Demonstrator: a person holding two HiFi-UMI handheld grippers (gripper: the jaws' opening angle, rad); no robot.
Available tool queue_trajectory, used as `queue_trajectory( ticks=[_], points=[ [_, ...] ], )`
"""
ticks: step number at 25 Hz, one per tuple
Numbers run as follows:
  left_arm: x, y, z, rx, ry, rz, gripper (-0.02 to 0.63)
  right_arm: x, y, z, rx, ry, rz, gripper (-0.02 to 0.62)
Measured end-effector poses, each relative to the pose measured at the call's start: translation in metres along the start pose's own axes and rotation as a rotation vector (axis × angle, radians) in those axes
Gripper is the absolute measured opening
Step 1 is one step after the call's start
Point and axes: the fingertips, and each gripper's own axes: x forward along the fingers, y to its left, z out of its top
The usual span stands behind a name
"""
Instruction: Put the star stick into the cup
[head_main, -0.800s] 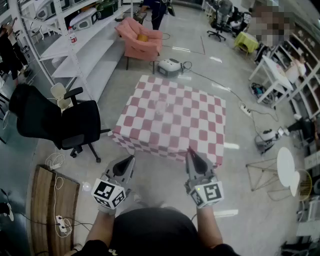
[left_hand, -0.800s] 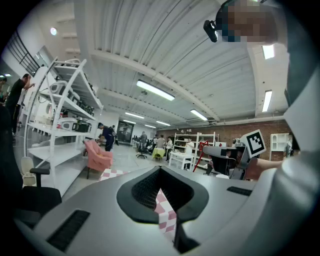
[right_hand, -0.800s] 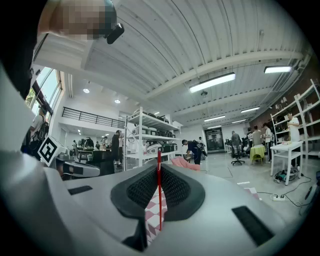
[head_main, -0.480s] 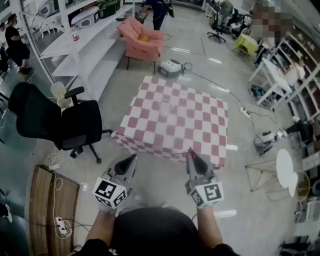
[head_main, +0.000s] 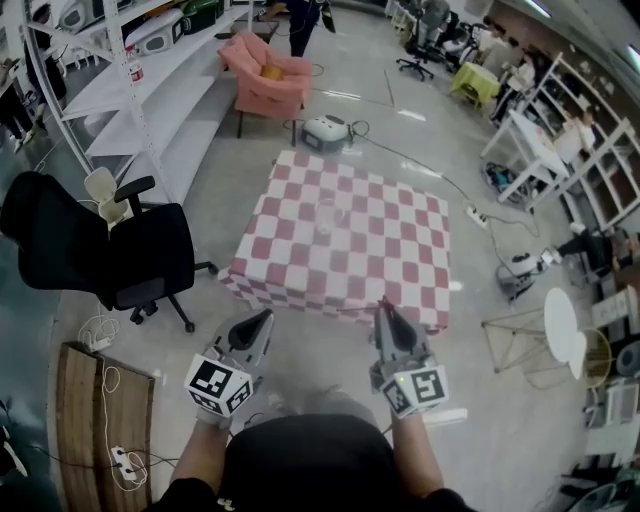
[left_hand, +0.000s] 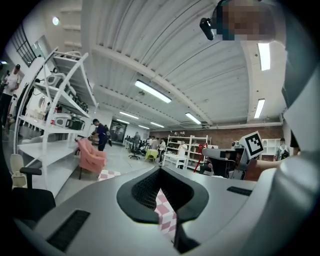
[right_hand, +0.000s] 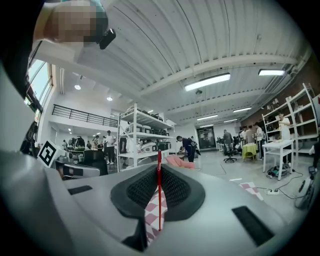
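In the head view the person is standing back from the table (head_main: 395, 255) and is holding both tools low in front of the body, with the forearms bent forward and the jaws pointing ahead toward the checked cloth. The left gripper (head_main: 262, 322) and the right gripper (head_main: 384, 312) are level with each other and apart. The cup (head_main: 328, 215), a clear one, is standing on the table well ahead of both tools, about between their two lines. It is not yet within reach, so I think the person is only approaching and the placing has not begun. The stick is too thin to make out in this view. In the left gripper view the jaws are lying together with nothing between them, and only a strip of cloth is showing through the slit, so this tool is idle and probably waiting to steady the cup. Off to its right, a small red star (left_hand: 201, 148) is showing close to the other tool's marker cube. It is likely the head of the stick. In the right gripper view the jaws are pressing on the thin red stick (right_hand: 159, 200), which is running straight along the slit and out past the tips. Holding it in line with the jaws is probably letting the person aim it at the cup's mouth. Both views are showing much ceiling, so the tools seem tilted a little upward.
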Motion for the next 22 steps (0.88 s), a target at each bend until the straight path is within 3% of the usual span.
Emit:
queue_trajectory(
  ticks=[9, 22],
  points=[
    [0.038, 0.015, -0.008, -0.016, 0.032, 0.036, 0.040, 0.034, -0.039, -0.009, 0.015, 0.012, 0.007, 0.029],
    [0.160, 0.051, 0.011, -0.004, 0.070, 0.205, 0.040, 0.141, -0.151, -0.003, 0.075, 0.004, 0.158, 0.029]
  ],
)
